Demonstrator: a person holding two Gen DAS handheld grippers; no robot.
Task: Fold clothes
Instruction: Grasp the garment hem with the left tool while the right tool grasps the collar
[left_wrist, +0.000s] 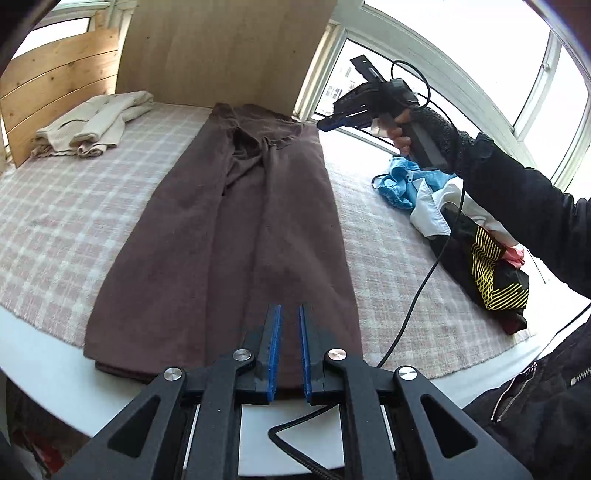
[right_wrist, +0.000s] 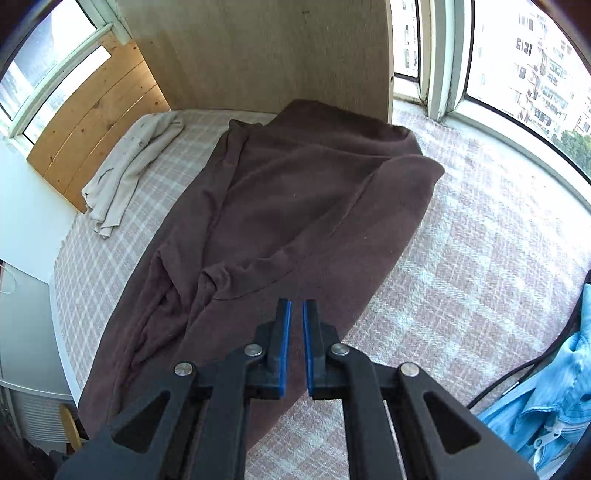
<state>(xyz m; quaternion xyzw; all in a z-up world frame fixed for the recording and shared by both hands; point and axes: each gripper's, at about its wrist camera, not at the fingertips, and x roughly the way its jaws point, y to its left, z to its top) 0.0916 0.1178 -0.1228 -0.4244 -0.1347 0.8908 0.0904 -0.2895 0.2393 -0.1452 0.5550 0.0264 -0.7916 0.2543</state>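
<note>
Brown trousers (left_wrist: 240, 221) lie lengthwise on a pink plaid blanket (left_wrist: 55, 221), legs side by side with the hems toward me. My left gripper (left_wrist: 290, 314) hovers over the hem end, its blue pads nearly together with nothing between them. A gloved hand holds my right gripper (left_wrist: 321, 125) in the air above the far waist end. In the right wrist view that right gripper (right_wrist: 296, 306) hangs shut and empty over the wrinkled brown trousers (right_wrist: 288, 192).
A folded beige garment (left_wrist: 92, 125) lies at the far left by a wooden headboard (left_wrist: 55, 81). A pile of blue, white and black clothes (left_wrist: 443, 221) sits on the right. A black cable (left_wrist: 424, 277) crosses the blanket. An upright wooden board (left_wrist: 221, 48) stands behind.
</note>
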